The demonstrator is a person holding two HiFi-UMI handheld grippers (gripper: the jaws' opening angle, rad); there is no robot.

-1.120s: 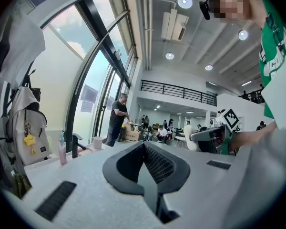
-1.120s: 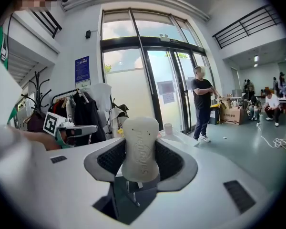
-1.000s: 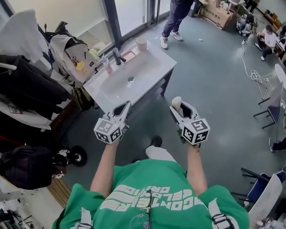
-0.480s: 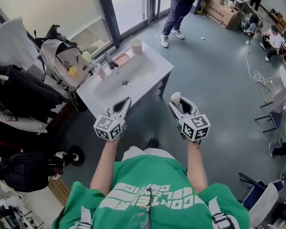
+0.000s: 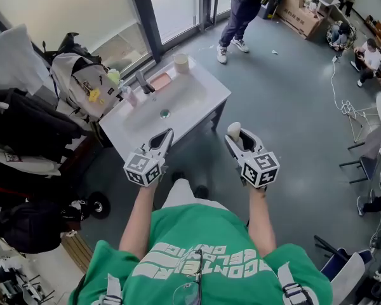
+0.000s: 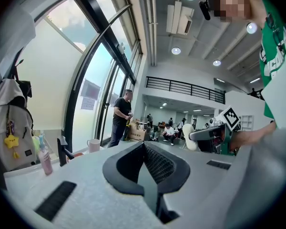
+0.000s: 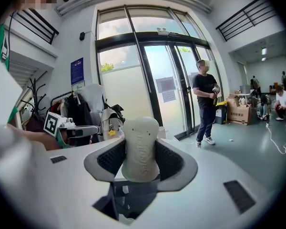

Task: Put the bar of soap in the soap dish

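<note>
Sink [image 5: 192,101] at upper left holds the dish [image 5: 160,80]; carried there, soap [image 7: 140,144] may slip our right gripper's [image 7: 141,162] pinch; left gripper [image 6: 144,167] closed, empty.

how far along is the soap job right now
Done: the bar of soap is picked up, clamped in the right gripper. In hand: it's held in the air, short of the sink. Left: reach the pink soap dish beside the faucet and set the soap in it. The left gripper is shut and empty.
</note>
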